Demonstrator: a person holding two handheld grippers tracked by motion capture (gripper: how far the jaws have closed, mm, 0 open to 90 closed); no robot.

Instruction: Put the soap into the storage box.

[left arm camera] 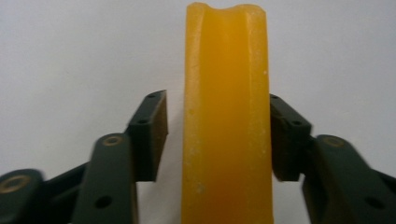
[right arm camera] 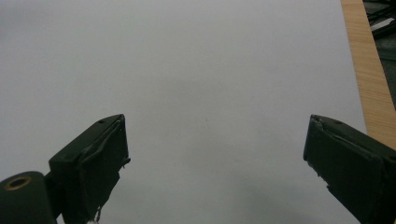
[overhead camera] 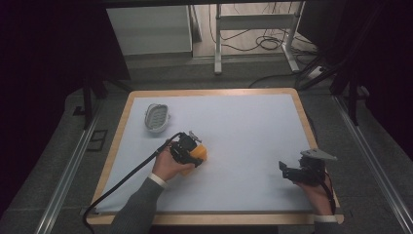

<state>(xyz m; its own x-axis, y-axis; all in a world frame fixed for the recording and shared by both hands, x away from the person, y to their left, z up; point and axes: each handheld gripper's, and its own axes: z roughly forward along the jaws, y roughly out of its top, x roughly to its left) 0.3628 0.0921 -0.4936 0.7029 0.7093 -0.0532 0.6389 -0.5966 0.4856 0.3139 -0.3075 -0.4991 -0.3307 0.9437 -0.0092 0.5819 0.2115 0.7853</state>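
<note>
Orange block (left arm camera: pixel 226 116), white table (overhead camera: pixel 243 126)

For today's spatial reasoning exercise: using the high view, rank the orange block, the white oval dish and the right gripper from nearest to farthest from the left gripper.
1. orange block: between the jaws of the left gripper.
2. white oval dish: farther up the table, near its left edge.
3. right gripper: far across, by the right edge.
</note>
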